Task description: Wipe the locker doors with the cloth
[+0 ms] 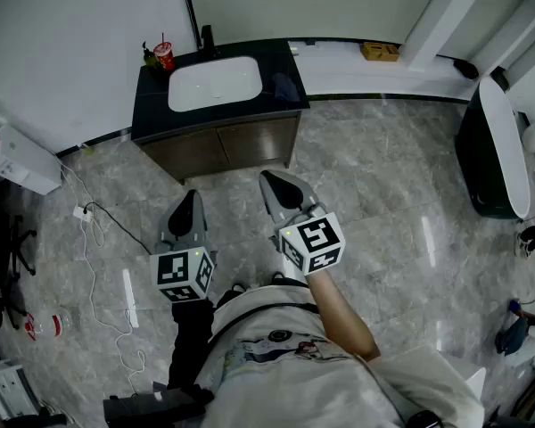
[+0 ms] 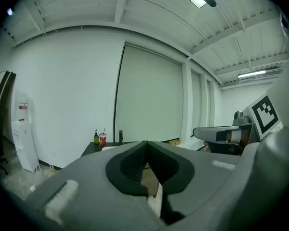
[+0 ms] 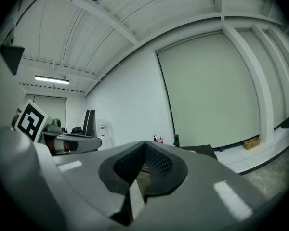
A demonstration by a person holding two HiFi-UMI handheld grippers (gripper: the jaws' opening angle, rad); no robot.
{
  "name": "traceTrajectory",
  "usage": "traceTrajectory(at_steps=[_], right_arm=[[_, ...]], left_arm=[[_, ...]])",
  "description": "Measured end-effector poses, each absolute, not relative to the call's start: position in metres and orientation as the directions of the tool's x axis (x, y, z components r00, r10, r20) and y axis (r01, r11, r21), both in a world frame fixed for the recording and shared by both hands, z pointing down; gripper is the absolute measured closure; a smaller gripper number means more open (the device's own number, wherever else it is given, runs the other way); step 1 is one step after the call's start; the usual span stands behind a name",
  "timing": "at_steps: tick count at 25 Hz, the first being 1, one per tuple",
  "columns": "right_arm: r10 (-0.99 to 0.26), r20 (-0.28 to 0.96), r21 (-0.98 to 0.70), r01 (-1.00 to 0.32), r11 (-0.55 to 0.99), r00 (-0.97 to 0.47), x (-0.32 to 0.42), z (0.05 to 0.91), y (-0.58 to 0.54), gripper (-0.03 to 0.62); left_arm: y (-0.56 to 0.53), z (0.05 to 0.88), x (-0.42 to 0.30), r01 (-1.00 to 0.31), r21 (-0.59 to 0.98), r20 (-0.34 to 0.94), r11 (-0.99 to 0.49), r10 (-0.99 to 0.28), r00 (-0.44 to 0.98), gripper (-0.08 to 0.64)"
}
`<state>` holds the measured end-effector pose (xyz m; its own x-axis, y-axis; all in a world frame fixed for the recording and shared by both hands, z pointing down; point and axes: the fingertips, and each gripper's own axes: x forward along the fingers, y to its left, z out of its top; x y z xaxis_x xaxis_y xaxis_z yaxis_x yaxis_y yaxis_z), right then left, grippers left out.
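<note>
A cabinet with brown doors (image 1: 219,145) stands against the wall ahead, under a black counter (image 1: 152,96) that holds a white sink (image 1: 215,82). A dark bluish bundle (image 1: 285,86) lies on the counter's right end; I cannot tell if it is the cloth. My left gripper (image 1: 186,200) and right gripper (image 1: 271,182) hang side by side over the floor, well short of the doors and pointing at them. Both are shut with nothing between the jaws. The left gripper view shows its jaws (image 2: 145,146) closed tip to tip. The right gripper (image 3: 144,146) looks the same.
A red cup (image 1: 163,55), a green bottle (image 2: 96,138) and a black tap (image 1: 206,38) stand at the counter's back. A white appliance (image 1: 18,159) and a floor cable (image 1: 94,239) lie left. A black-and-white tub (image 1: 499,150) stands right. A cardboard box (image 1: 380,51) sits on the ledge.
</note>
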<state>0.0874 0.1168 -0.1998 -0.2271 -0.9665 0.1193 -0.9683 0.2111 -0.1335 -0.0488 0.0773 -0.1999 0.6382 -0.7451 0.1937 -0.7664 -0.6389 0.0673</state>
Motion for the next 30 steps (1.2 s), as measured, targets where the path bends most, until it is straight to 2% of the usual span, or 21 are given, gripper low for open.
traceTrajectory(at_steps=[17,30], right_arm=[[-0.964,0.106,-0.155,-0.962,0.227,-0.244,0.109,-0.191,0.117,0.588],[-0.956,0.182,-0.219,-0.957,0.189,-0.23,0.16,-0.156,0.142,0.588]], left_arm=[[0.078,-0.191,-0.028,-0.778,0.063,0.211,-0.626,-0.753,0.623,0.558],[0.078,-0.17,0.001,-0.794,0.072,0.259,-0.603,-0.758,0.599,0.558]])
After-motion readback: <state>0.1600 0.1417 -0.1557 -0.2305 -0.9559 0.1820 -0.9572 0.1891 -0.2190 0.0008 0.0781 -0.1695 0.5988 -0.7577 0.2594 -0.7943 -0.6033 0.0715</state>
